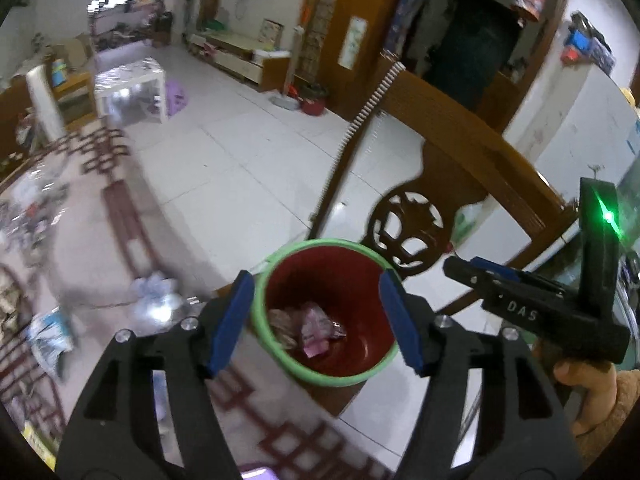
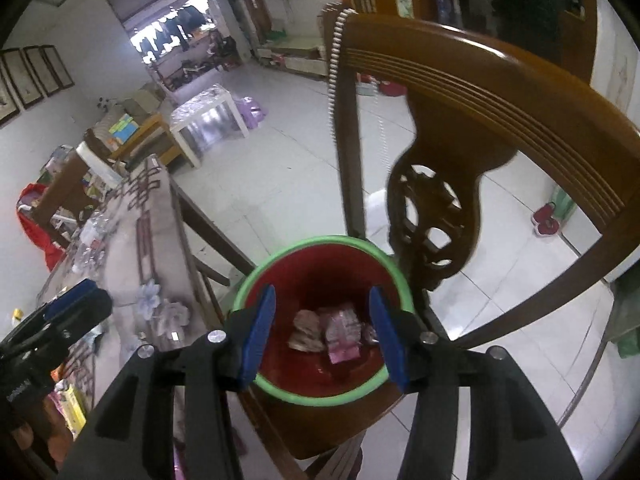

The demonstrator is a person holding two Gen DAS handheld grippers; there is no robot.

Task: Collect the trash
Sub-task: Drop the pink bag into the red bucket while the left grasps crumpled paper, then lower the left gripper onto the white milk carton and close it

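bin sits on the chair seat, right in front of the chair back | crumpled wrappers down inside the bin | table just left of the chair | both grippers hang above the bin

- "DAS" in pale letters on the black body of the right claw, seen just right of the left claw.
- No other text readable.

Upright red bin with green rim on a wooden chair seat, pink crumpled wrappers at its bottom
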